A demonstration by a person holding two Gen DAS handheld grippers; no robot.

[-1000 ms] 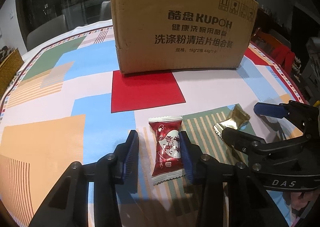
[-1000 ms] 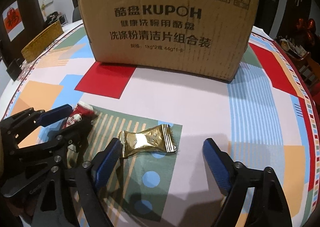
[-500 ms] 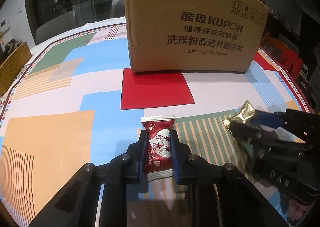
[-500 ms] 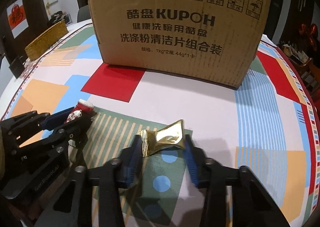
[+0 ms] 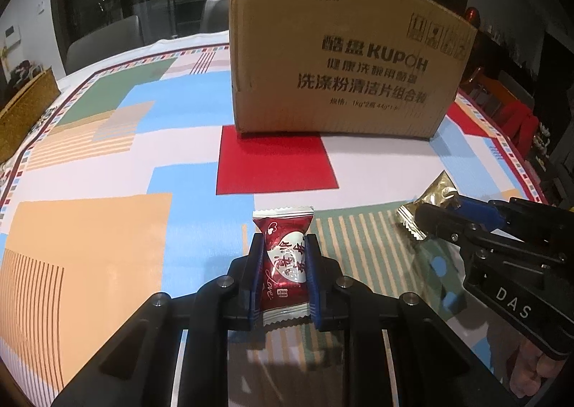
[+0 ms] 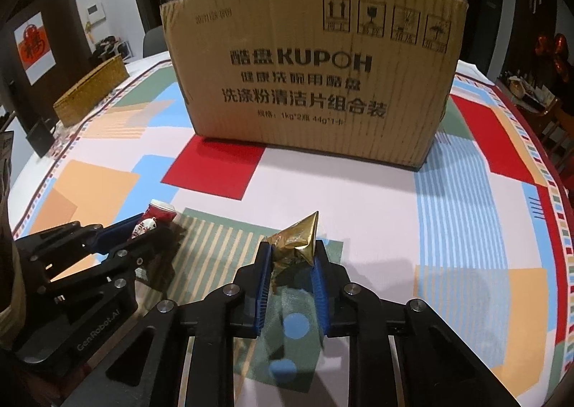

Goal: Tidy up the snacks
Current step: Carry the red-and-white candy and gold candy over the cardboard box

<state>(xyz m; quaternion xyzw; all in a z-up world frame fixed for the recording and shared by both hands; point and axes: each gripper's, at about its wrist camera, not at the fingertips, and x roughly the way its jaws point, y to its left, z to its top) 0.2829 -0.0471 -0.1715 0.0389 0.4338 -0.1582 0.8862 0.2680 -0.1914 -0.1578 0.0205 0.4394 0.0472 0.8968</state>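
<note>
My left gripper [image 5: 283,252] is shut on a red candy packet [image 5: 285,263] with a white heart and holds it just above the patterned tablecloth. It also shows at the left of the right wrist view [image 6: 143,227], with the red packet [image 6: 154,218] between its fingers. My right gripper [image 6: 291,260] is shut on a crumpled gold candy wrapper [image 6: 296,243], lifted off the cloth. In the left wrist view that gripper [image 5: 441,209] holds the gold wrapper [image 5: 430,197] at the right. A brown cardboard box [image 6: 312,76] stands upright behind both; it also shows in the left wrist view [image 5: 344,62].
The round table has a colourful patchwork cloth [image 6: 466,191]. A woven basket [image 6: 89,91] sits at the far left edge; it shows in the left wrist view too [image 5: 25,112]. Chairs [image 5: 104,44] stand behind the table. Cluttered furniture [image 5: 516,112] lies to the right.
Both grippers closed from open onto their candies, then lifted them slightly off the cloth. The gold wrapper crumpled and tilted upward. Both moved a little toward the box.
</note>
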